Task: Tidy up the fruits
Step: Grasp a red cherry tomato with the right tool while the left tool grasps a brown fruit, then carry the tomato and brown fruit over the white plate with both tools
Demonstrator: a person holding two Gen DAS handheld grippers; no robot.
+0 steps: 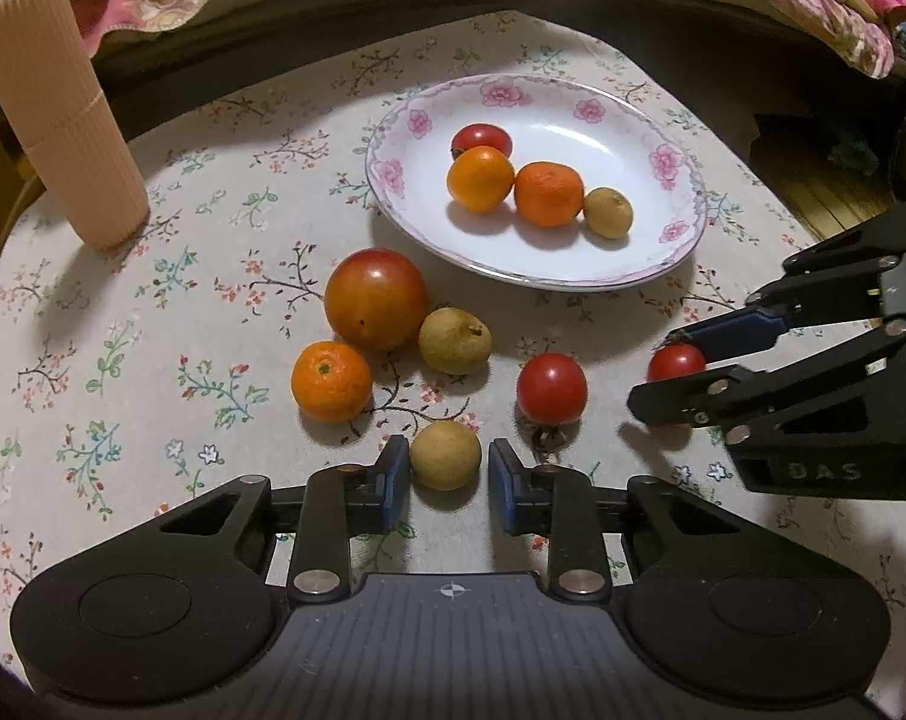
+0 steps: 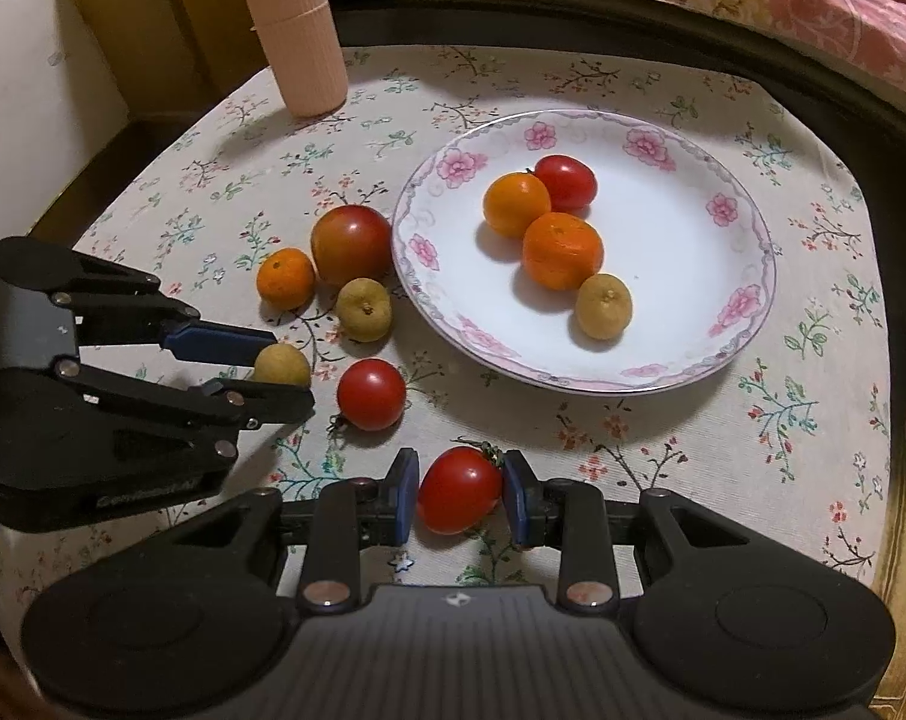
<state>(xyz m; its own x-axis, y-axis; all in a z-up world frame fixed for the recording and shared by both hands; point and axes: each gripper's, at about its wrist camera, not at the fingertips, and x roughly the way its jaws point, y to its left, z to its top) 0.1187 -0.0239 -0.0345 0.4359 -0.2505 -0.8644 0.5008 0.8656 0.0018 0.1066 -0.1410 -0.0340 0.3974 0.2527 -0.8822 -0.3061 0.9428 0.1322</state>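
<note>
Warm, dim indoor light is cast from above. Soft shadows are thrown beneath the fruit onto the white, pink-flowered ceramic plate (image 1: 393,174), where a faint sheen is seen. Strong fisheye bending and dark vignetting are shown at the edges; the corners are blurred.

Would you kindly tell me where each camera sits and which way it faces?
Left wrist: rides the left tool, looking along its fingers across the floral table at a longan between them; the right tool enters from the right.
Right wrist: rides the right tool, which brackets a cherry tomato; the left tool enters from the left.
Shared: the plate of fruit and the ribbed cylinder.
</note>
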